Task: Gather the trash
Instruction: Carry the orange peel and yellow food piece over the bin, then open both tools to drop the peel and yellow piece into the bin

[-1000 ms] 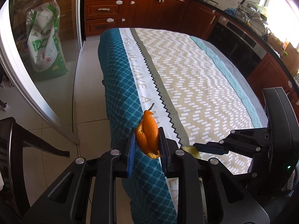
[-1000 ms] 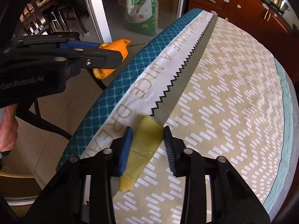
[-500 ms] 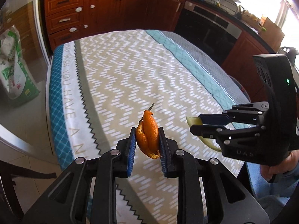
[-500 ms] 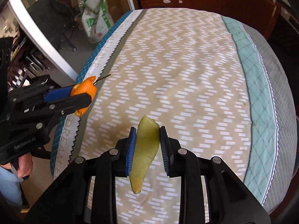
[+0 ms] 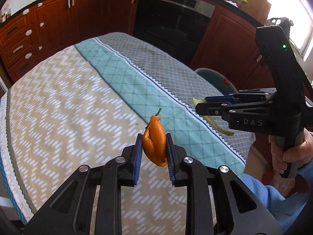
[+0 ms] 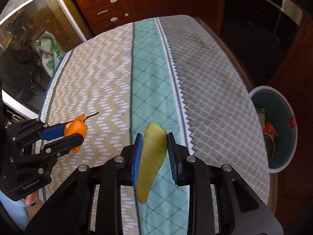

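Observation:
My left gripper [image 5: 153, 146] is shut on an orange peel [image 5: 154, 143] with a small stem, held above the patterned tablecloth [image 5: 78, 107]. My right gripper [image 6: 153, 148] is shut on a yellow-green fruit peel [image 6: 151, 156], also held above the cloth. In the left wrist view the right gripper [image 5: 203, 105] shows at the right with the yellow peel [image 5: 213, 121] hanging from it. In the right wrist view the left gripper [image 6: 72, 135] shows at the left with the orange peel [image 6: 77, 129]. A teal bin [image 6: 281, 129] with trash inside stands on the floor beyond the table's right edge.
Wooden cabinets [image 5: 49, 25] and a dark oven [image 5: 172, 23] stand behind the table. The bin's rim [image 5: 213, 76] peeks past the table edge in the left wrist view. A white and green bag [image 6: 48, 54] stands on the floor behind a glass door at the left.
Both grippers have swung to the right across the table, each still holding its peel. The right gripper closed on the yellow peel and lifted it. The bin has come into view.

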The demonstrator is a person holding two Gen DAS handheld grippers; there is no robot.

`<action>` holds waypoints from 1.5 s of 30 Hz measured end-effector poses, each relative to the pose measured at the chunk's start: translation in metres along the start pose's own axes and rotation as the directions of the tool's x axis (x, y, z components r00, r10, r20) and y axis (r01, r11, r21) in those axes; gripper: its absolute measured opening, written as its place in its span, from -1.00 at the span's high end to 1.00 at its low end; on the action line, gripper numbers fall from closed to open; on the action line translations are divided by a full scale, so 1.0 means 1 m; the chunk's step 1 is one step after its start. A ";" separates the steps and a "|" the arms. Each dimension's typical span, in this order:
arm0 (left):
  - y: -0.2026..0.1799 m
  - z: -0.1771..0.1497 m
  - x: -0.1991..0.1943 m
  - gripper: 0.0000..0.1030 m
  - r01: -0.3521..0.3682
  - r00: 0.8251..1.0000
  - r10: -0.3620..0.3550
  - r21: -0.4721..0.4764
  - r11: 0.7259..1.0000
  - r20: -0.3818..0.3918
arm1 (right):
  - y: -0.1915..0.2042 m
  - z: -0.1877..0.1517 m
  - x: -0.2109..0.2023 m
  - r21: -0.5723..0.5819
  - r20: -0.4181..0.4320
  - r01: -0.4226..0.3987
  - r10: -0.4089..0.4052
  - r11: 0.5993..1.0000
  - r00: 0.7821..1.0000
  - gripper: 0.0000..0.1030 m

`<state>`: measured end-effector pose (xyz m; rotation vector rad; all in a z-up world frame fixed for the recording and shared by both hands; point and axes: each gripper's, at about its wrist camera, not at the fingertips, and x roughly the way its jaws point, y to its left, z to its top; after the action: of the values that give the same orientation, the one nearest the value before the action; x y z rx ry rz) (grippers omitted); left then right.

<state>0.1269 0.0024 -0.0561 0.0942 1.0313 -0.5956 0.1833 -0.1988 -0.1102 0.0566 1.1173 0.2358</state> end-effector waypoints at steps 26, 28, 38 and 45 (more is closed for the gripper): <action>-0.186 0.135 0.184 0.54 0.202 0.965 -0.159 0.203 0.958 -0.210 | -0.279 -0.018 -0.023 0.379 0.012 0.111 -0.124 0.919 0.992 0.51; -0.192 0.137 0.195 0.52 0.197 0.963 -0.150 0.203 0.959 -0.225 | -0.286 -0.021 -0.020 0.389 0.006 0.105 -0.117 0.915 0.993 0.51; -0.194 0.150 0.219 -0.29 0.150 0.968 -0.114 0.151 0.977 -0.225 | -0.302 -0.027 -0.017 0.416 0.014 0.067 -0.080 0.907 0.997 0.51; -0.185 0.148 0.208 -0.63 0.089 0.979 -0.061 0.136 0.987 -0.196 | -0.299 -0.026 -0.008 0.417 0.007 0.037 -0.044 0.908 0.999 0.47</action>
<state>0.2259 -0.2912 -0.1137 0.2446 1.1811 -0.7412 0.2044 -0.4936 -0.1634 0.4152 1.1359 -0.0456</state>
